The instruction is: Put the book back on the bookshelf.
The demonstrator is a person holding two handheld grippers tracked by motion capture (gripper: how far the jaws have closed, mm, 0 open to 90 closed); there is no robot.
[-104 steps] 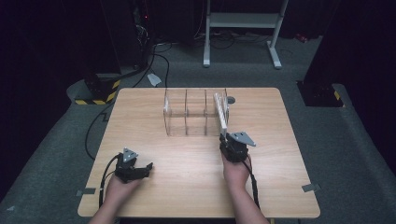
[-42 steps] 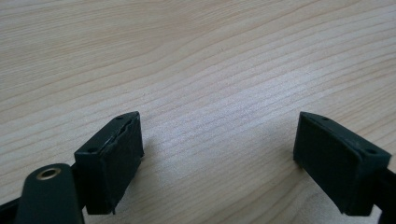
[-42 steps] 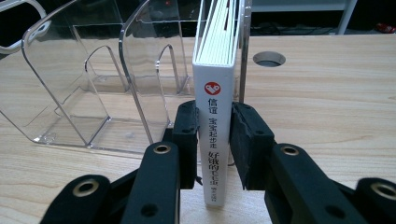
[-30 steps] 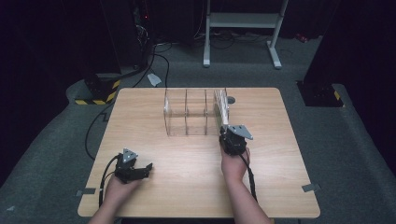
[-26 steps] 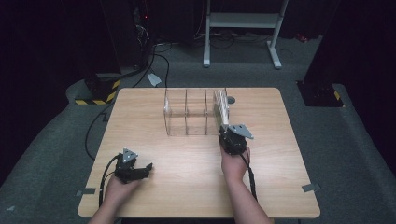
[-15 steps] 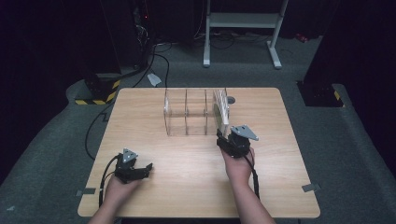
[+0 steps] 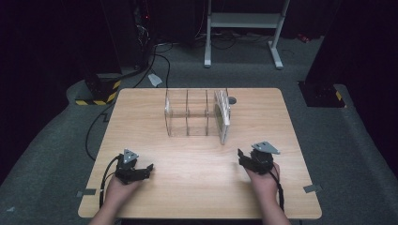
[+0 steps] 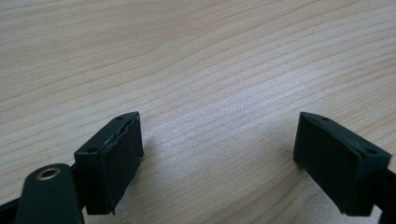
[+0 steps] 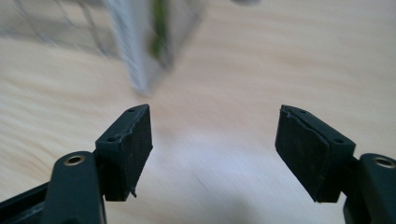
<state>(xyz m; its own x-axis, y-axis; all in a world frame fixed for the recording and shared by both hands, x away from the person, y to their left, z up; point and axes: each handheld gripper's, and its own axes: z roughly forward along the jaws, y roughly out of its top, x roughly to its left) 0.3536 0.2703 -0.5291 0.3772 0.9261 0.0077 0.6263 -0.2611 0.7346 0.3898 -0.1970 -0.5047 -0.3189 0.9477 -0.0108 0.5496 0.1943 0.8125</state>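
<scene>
A clear rack [image 7: 190, 112] with several upright dividers stands at the middle back of the wooden table [image 7: 155, 206]. Thin flat cases [image 7: 222, 112] lean in its rightmost slot. My right gripper [image 7: 241, 156] is open over bare wood at the near right, jaws pointing toward the rack and well apart from it. In the right gripper view its open jaws [image 9: 215, 142] hold nothing, and the rack with the cases [image 9: 140, 42] is blurred ahead. My left gripper [image 7: 149, 168] rests at the near left, open [image 8: 217, 154] over bare wood.
A small grey disc [image 7: 233, 100] lies on the table just behind the rack's right end. Beyond the far edge are floor cables [image 7: 155, 61], a white stand [image 7: 244, 28] and a yellow-black striped base [image 7: 101, 96].
My right gripper has drawn back from the rack's right end toward the near right of the table. The cases stay in the rack. The left gripper has not moved.
</scene>
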